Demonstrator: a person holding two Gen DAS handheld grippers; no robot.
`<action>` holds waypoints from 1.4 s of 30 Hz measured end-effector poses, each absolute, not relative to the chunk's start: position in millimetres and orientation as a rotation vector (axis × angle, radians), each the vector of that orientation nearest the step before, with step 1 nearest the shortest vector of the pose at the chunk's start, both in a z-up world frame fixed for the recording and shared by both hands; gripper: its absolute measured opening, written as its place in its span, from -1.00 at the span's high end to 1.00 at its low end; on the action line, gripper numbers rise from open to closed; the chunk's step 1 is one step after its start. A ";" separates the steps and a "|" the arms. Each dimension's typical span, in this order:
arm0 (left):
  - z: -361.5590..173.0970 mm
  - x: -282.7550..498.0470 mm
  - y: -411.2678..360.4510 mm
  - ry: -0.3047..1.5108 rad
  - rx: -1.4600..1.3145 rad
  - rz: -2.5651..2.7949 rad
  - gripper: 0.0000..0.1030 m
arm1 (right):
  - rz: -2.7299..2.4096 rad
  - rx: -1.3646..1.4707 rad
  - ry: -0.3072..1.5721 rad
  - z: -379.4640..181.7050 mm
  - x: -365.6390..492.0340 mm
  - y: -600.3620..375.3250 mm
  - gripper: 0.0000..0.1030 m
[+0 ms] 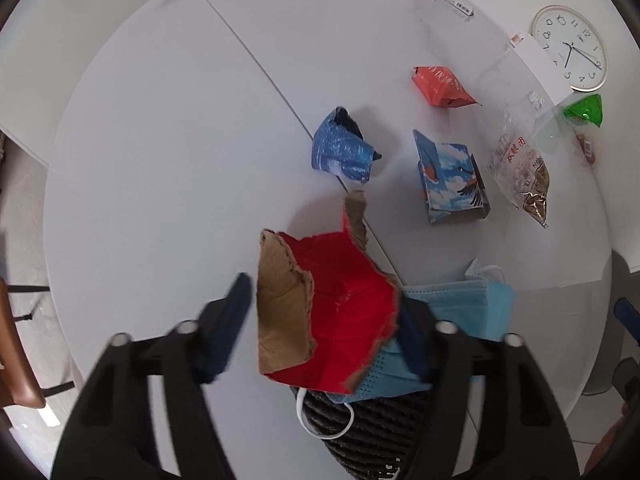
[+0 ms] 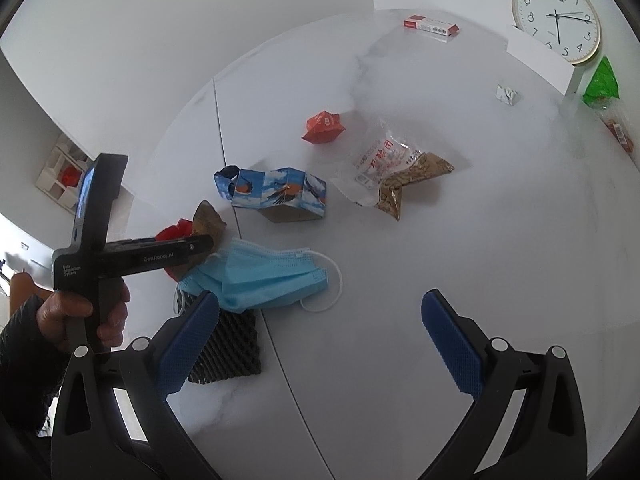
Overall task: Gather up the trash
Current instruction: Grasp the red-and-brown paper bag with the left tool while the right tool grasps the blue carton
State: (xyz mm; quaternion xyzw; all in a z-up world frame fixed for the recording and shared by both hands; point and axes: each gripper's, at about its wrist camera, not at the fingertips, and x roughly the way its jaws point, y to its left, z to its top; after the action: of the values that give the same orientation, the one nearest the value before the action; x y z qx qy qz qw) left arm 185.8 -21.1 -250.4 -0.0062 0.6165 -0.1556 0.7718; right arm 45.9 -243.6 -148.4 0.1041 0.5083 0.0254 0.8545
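Left wrist view: the left gripper (image 1: 320, 320) points down at a white table (image 1: 160, 160), and a torn piece of red cardboard (image 1: 340, 312) with a brown inner face sits between its two dark blue fingers (image 1: 228, 320). The right-hand finger lies against the cardboard's edge, while the left one, blurred, stands a little clear of the brown flap, so the jaws are not pressed onto it. Just right of the cardboard and partly under it lies a light blue face mask (image 1: 472, 308), which rests on a dark ribbed foam mat (image 1: 372, 428) at the bottom centre. Further up the frame lie a crumpled blue wrapper (image 1: 340, 148), a blue carton printed with birds (image 1: 448, 180), an orange-red packet (image 1: 440, 86) and a clear snack bag (image 1: 524, 172); a wall clock (image 1: 570, 48) stands at the upper right. In the right wrist view the right gripper (image 2: 320, 344) hovers open and empty above the table at the bottom of the frame, its left pad over the mat's edge, with the mask just above it. At the left edge a hand (image 2: 80, 316) grips the other tool's handle.
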 end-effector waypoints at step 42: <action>-172.1 119.0 92.0 1.175 -0.195 -0.126 0.11 | 0.771 -0.696 1.192 -202.2 224.8 -125.2 0.00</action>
State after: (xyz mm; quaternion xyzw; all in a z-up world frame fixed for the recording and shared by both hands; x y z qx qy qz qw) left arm 119.0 92.0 -172.1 -0.0917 0.5529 -0.0594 0.8260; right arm 224.8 -125.2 -202.2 -0.3131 0.5358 0.3464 0.7035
